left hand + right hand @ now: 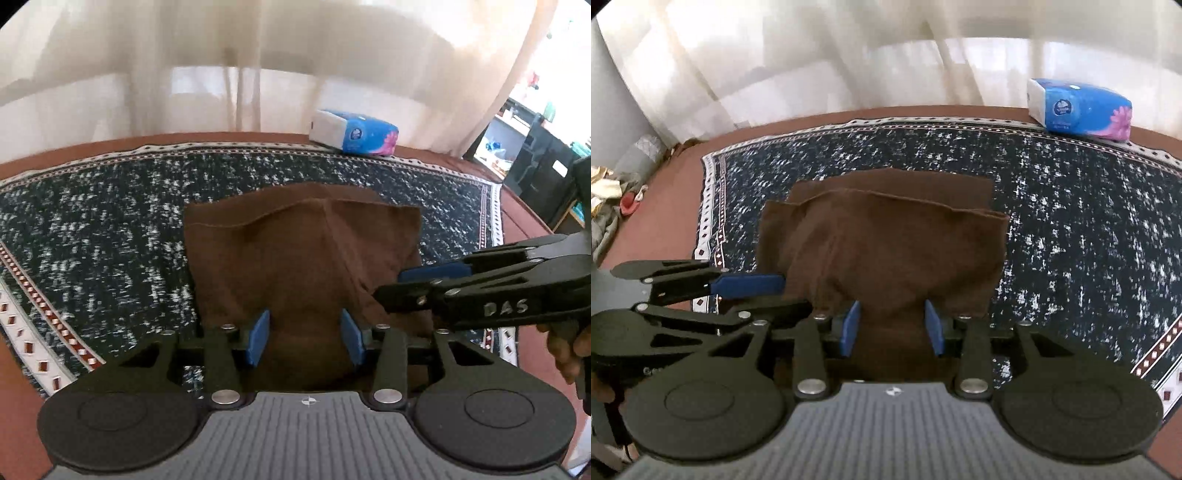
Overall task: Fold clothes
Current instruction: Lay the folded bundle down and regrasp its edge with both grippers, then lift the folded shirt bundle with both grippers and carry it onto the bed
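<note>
Brown garment [295, 251] folded mid-mat [92, 229], both grippers [306, 336] [892, 328] half-wide, apparently unclamped, mat bare around, tissue pack [354, 134] beyond.

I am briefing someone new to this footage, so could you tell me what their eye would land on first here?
First, the brown cloth, partly folded, in the middle of the dark speckled rug. Next, the two grippers at its near edge, left and right, blue pads standing apart with cloth between them. Then the bright blue tissue pack at the rug's far edge, before pale curtains.
</note>
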Demonstrator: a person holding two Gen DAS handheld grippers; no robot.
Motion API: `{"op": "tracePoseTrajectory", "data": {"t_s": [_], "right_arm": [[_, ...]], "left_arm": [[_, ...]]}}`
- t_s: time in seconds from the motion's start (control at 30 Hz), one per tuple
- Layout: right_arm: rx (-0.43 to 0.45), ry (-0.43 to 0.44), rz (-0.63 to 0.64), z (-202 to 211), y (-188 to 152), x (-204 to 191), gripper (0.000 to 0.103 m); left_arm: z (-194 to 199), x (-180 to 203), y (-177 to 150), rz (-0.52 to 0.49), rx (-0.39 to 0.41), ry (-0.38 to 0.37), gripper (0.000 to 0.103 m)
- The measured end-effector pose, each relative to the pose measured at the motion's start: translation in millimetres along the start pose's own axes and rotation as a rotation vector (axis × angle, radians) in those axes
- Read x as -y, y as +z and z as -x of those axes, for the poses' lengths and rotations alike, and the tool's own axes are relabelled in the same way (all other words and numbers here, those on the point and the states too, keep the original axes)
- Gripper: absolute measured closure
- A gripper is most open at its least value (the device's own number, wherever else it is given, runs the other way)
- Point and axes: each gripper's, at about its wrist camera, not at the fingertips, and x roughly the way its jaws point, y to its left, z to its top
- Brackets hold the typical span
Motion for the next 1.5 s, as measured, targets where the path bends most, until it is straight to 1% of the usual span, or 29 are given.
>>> {"op": "tracePoseTrajectory", "data": {"t_s": [0.07, 0.13, 0.2, 0.27, 0.43, 0.6, 0.67, 0.7, 0.73, 0.77, 0.83, 0.87, 0.97, 1.0, 1.1, 1.13, 1.2, 1.27, 1.3, 1.33, 1.37, 1.4, 1.43, 1.5], "right_arm": [[0.014, -0.001, -0.019, 13, 0, 0, 0.060], [0.015, -0.010, -0.034, 20, -4, 0, 0.059], [0.003, -0.026, -0.046, 22, -14, -2, 0.057], [-0.021, -0.039, -0.058, 16, -23, -2, 0.056], [0.003, -0.051, -0.002, 6, -29, -5, 0.054], [0.039, -0.046, 0.017, 5, -35, -5, 0.052], [0.020, -0.040, 0.027, 6, -31, -5, 0.052], [0.011, -0.036, 0.032, 6, -28, -5, 0.054], [0.000, -0.031, 0.022, 10, -21, -3, 0.055], [0.027, -0.028, 0.005, 17, -15, -1, 0.055], [0.137, -0.033, -0.004, 30, 4, 0, 0.054], [0.147, -0.037, 0.001, 28, 13, 1, 0.050], [0.124, -0.036, -0.029, 3, 34, 11, 0.050], [0.107, -0.039, -0.041, -7, 37, 14, 0.050], [0.064, -0.036, -0.055, -27, 33, 21, 0.048], [0.074, -0.032, -0.064, -29, 31, 22, 0.047], [0.061, -0.019, -0.057, -29, 33, 24, 0.045], [0.054, 0.001, -0.026, -22, 43, 25, 0.045], [0.068, 0.015, -0.025, -14, 45, 27, 0.042], [0.077, 0.025, -0.027, -5, 45, 30, 0.037], [0.087, 0.036, -0.028, 4, 45, 33, 0.026], [0.076, 0.041, -0.039, 8, 45, 38, 0.020], [0.050, 0.063, -0.068, 12, 42, 46, 0.020], [0.000, 0.098, -0.163, 7, 35, 62, 0.020]], "left_arm": [[15, -1, -1, 0.033, 0.007, -0.006, 0.045], [22, 2, -8, 0.036, 0.005, -0.007, 0.043], [15, 4, -17, 0.034, -0.009, 0.003, 0.043], [8, 5, -20, 0.038, 0.001, 0.015, 0.042], [3, 6, -25, 0.019, 0.024, 0.022, 0.044], [1, 8, -28, -0.010, 0.033, 0.033, 0.044], [5, 7, -19, -0.002, 0.008, 0.033, 0.042], [8, 7, -12, 0.009, -0.007, 0.033, 0.045], [16, 4, -2, 0.019, 0.038, 0.032, 0.046], [24, 2, 8, 0.028, 0.087, 0.029, 0.044], [18, -3, 24, 0.023, 0.115, 0.037, 0.043], [15, -5, 32, 0.019, 0.128, 0.042, 0.043], [-13, -16, 43, 0.030, 0.095, 0.085, 0.043], [-22, -19, 45, 0.034, 0.071, 0.080, 0.044], [-35, -23, 40, 0.029, 0.075, 0.072, 0.043], [-32, -24, 43, 0.039, 0.071, 0.069, 0.043], [-26, -27, 49, 0.062, 0.063, 0.064, 0.043], [-19, -29, 56, 0.084, 0.055, 0.058, 0.040], [-11, -35, 55, 0.118, 0.057, 0.048, 0.038], [-4, -40, 54, 0.154, 0.058, 0.038, 0.031], [4, -46, 52, 0.190, 0.060, 0.027, 0.029], [12, -52, 51, 0.226, 0.062, 0.017, 0.029], [10, -61, 48, 0.282, 0.024, -0.028, 0.029], [3, -75, 40, 0.357, -0.035, -0.092, 0.029]]}}
